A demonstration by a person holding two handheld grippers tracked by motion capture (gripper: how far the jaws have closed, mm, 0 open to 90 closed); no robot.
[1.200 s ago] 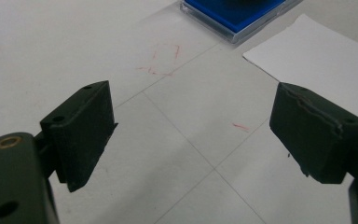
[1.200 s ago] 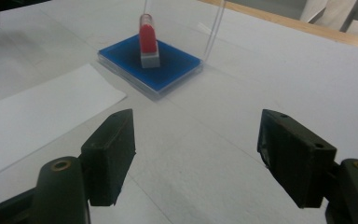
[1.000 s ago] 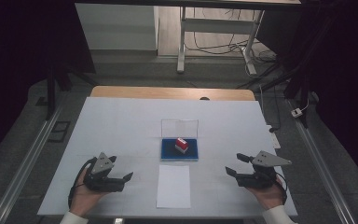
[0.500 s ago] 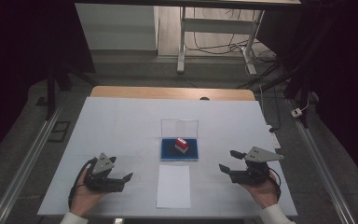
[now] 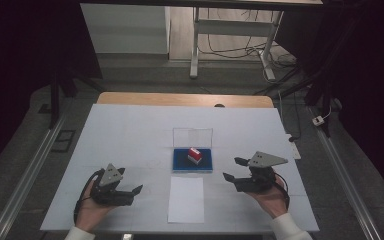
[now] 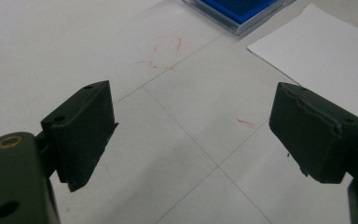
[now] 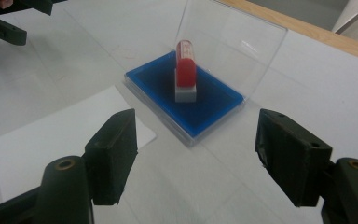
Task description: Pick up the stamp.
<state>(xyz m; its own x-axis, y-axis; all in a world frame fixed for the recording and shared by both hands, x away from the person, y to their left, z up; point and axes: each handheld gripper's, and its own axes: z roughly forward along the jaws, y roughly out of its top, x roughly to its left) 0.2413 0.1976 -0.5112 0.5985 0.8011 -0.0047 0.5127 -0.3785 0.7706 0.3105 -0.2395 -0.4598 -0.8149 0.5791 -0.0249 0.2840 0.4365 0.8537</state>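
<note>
A red-handled stamp [image 5: 195, 155] [image 7: 185, 70] stands upright on a blue ink pad [image 5: 193, 161] [image 7: 185, 97], whose clear lid [image 5: 193, 137] [image 7: 228, 51] is raised behind it. A white sheet of paper [image 5: 186, 199] [image 7: 51, 140] [image 6: 326, 51] lies in front of the pad. My right gripper [image 5: 234, 170] [image 7: 200, 144] hovers open just right of the pad and points at the stamp, with nothing between its jaws. At the front left my left gripper [image 5: 132, 191] [image 6: 191, 130] rests open over bare table, also holding nothing.
The white table top [image 5: 130, 135] carries faint red pen marks [image 6: 161, 53] left of the pad. A wooden strip [image 5: 180, 99] runs along the far edge. Floor rails [image 5: 25, 175] flank the table, and cables [image 5: 320, 120] lie on the floor at the right.
My right gripper has slid left toward the ink pad, its jaws staying open. The left gripper has not moved.
</note>
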